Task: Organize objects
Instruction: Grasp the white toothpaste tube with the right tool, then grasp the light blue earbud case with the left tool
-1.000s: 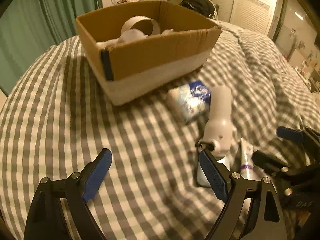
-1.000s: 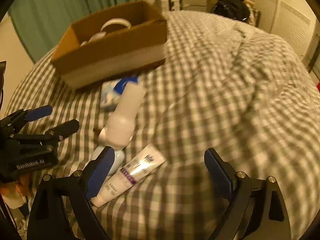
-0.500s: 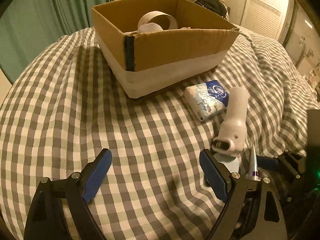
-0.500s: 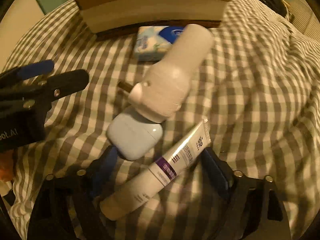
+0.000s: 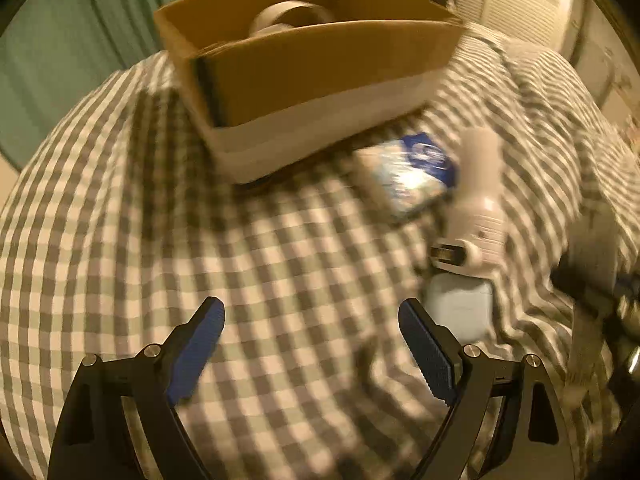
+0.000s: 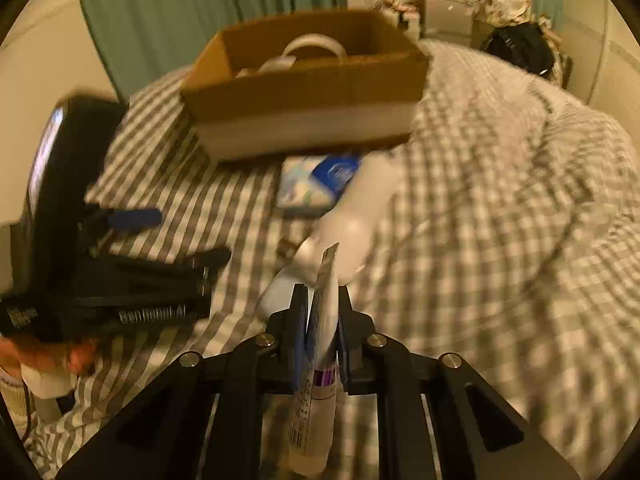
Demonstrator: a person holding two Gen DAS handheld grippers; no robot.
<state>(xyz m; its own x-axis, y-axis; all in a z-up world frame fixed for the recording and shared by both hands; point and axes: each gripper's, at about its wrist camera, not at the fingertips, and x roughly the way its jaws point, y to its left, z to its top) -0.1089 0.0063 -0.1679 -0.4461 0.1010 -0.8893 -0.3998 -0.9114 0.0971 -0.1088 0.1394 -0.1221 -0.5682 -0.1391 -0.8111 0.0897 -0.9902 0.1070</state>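
Two grippers work over a grey-and-white checked bedspread (image 5: 120,208). The right gripper (image 6: 323,320) has its jaws pressed onto a white tube (image 6: 320,360) with a purple band, which stands on edge between them, crimped end pointing forward and cap end back toward the camera. Just ahead of that gripper lie a pale earbud case (image 6: 276,296) and, touching it, a white bottle-shaped device (image 6: 352,220). Beyond the device sits a blue-and-white tissue pack (image 6: 316,184), close beside the front wall of a cardboard box (image 6: 304,108) with a white lower band. A roll of tape (image 6: 314,46) rests inside the box.

The left gripper (image 5: 312,340) is spread wide with nothing between its blue pads (image 5: 196,344). Ahead of it and to its right lie the earbud case (image 5: 460,308), the white device (image 5: 476,200) and the tissue pack (image 5: 408,176); the box (image 5: 320,76) stands straight ahead, farther off. In the right wrist view the left gripper (image 6: 160,240) shows at the left, near the case. Both views are motion-blurred.
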